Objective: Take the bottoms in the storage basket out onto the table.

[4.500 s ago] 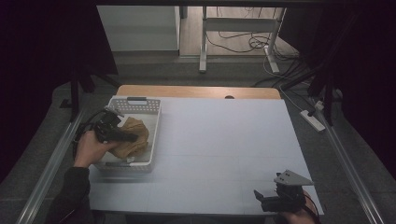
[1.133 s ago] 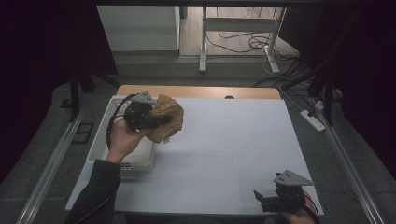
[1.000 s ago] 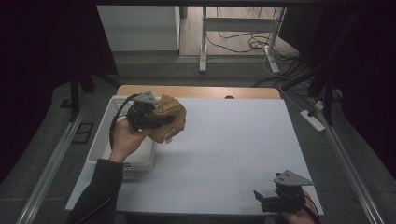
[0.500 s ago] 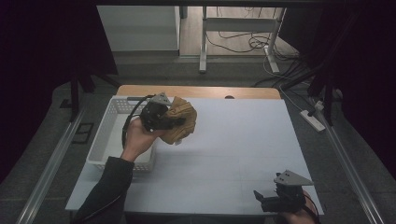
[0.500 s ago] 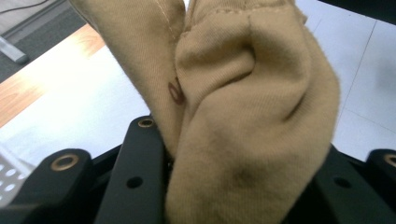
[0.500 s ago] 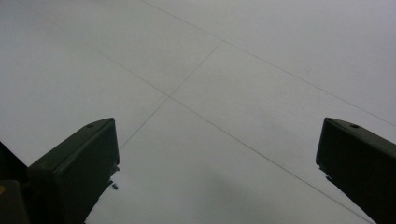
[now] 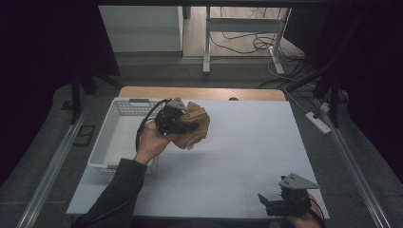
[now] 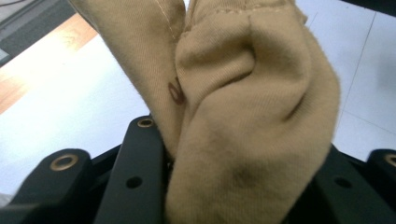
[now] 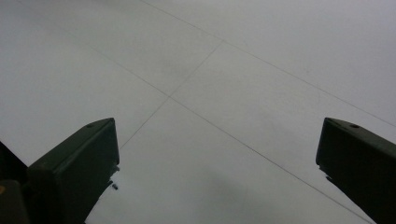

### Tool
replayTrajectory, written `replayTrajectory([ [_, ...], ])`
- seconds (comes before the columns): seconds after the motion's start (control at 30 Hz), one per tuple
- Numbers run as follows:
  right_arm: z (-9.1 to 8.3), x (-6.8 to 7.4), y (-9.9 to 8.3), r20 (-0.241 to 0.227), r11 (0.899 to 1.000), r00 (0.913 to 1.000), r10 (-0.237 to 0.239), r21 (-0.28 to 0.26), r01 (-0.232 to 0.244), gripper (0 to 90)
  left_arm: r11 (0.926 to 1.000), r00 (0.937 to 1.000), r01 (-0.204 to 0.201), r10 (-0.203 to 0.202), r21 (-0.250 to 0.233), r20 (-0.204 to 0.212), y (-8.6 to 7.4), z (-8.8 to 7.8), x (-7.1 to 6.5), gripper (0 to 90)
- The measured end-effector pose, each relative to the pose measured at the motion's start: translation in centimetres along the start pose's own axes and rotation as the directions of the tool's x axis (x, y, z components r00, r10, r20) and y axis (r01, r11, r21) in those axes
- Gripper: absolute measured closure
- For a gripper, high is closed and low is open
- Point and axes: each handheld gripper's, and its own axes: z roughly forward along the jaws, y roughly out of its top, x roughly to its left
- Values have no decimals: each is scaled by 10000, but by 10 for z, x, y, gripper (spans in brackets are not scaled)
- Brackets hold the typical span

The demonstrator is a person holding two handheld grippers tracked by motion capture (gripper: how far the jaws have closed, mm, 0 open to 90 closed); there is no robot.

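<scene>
- A person's left gripper point(image 7: 183, 124), carried above the white table point(image 7: 247, 161), is clamped on a bunched tan cloth point(image 7: 192, 124); in the left gripper view the fabric point(image 8: 243, 116) bulges out past both black jaws, with a loose flap rising on one side.
- The white basket point(image 7: 111, 137) sits just behind and to the left of that gripper, its floor bare where visible; the cloth hangs in the air just past the basket's right rim.
- Risk 1: the hold looks to be on a gathered wad rather than an edge, so the cloth could land as a lump when let go and need a second grasp to spread.
- Risk 2: the loose folds beneath the jaws may drag on the table if the hand sinks, tugging fabric out of the grip.
- The left forearm point(image 7: 123, 185) reaches up from the near edge, wrist bent, jaws pointing right toward mid-table.
- The right gripper point(image 7: 278, 206) rests at the near right corner, well apart from the cloth, jaws wide apart and holding nothing.
</scene>
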Motion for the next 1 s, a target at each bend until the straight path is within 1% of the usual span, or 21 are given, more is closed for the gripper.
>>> replayTrajectory([
  [0.23,0,0,0,-6,10000,10000,3,-3,-3,0,9997,9999,-124,122,201,77,2,17,-1,660],
  [0.37,0,0,0,-3,10000,10000,3,-4,-3,0,9997,9998,-79,74,218,197,2,29,-3,659],
  [0.43,0,0,0,-24,10000,10000,7,-17,-7,0,9998,9997,-17,12,220,234,1,36,-3,658],
  [0.6,0,0,0,-25,10000,10000,14,-13,-14,0,9993,9989,299,-306,215,341,-3,51,-2,655],
  [0.67,0,0,0,-24,10000,10000,15,-9,-15,0,9988,9986,417,-426,259,323,-5,56,-2,653],
  [0.8,0,0,0,-26,10000,10000,11,-1,-11,0,9983,9985,492,-499,299,237,-9,65,-1,652],
  [0.93,0,0,0,-11,10000,10000,2,8,-2,0,9979,9986,501,-507,407,144,-10,74,-1,651],
  [1.0,0,0,0,-12,10000,10000,0,9,0,0,9976,9987,498,-500,483,27,-10,79,-1,650],
])
